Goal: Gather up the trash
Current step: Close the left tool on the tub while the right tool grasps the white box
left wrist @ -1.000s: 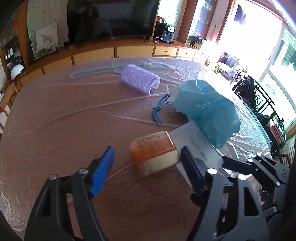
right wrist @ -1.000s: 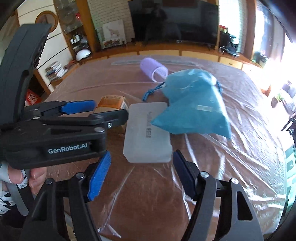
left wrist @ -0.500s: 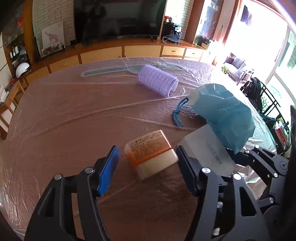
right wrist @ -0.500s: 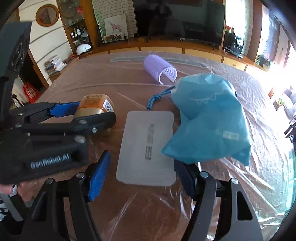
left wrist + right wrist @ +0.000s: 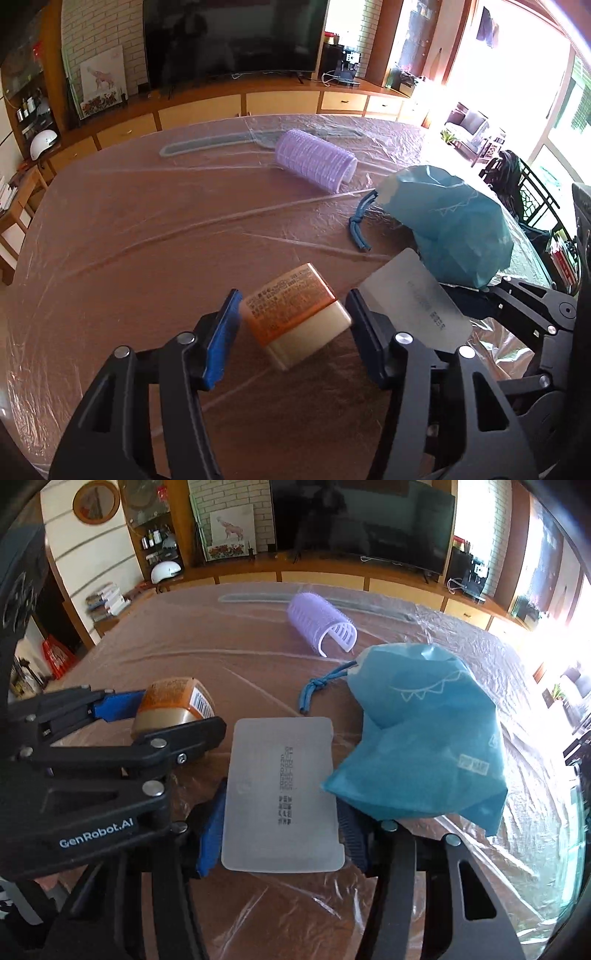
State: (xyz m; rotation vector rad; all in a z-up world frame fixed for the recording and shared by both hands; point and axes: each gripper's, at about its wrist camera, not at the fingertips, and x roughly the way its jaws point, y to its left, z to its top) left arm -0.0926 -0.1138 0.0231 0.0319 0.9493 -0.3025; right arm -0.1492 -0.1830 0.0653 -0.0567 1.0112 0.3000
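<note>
In the left wrist view, the left gripper [image 5: 293, 325] pointed down at the table [image 5: 129, 240], which was covered in clear plastic film. Its jaws were closing around a small orange jar [image 5: 295, 317] lying on its side, both pads at the jar's sides; whether they pressed on it I cannot tell. Just right of it lay a flat white pouch [image 5: 413, 295], its far edge under a blue bag [image 5: 450, 232]. A purple hair roller [image 5: 314, 160] lay further back.

In the right wrist view, the right gripper [image 5: 282, 830] had its jaws closing on the white pouch [image 5: 282, 794], the blue pads against its two long edges. The blue bag [image 5: 424, 746] overlapped the pouch's right side. The left gripper [image 5: 147, 720] reached in from the left, around the jar [image 5: 173, 705].
</note>
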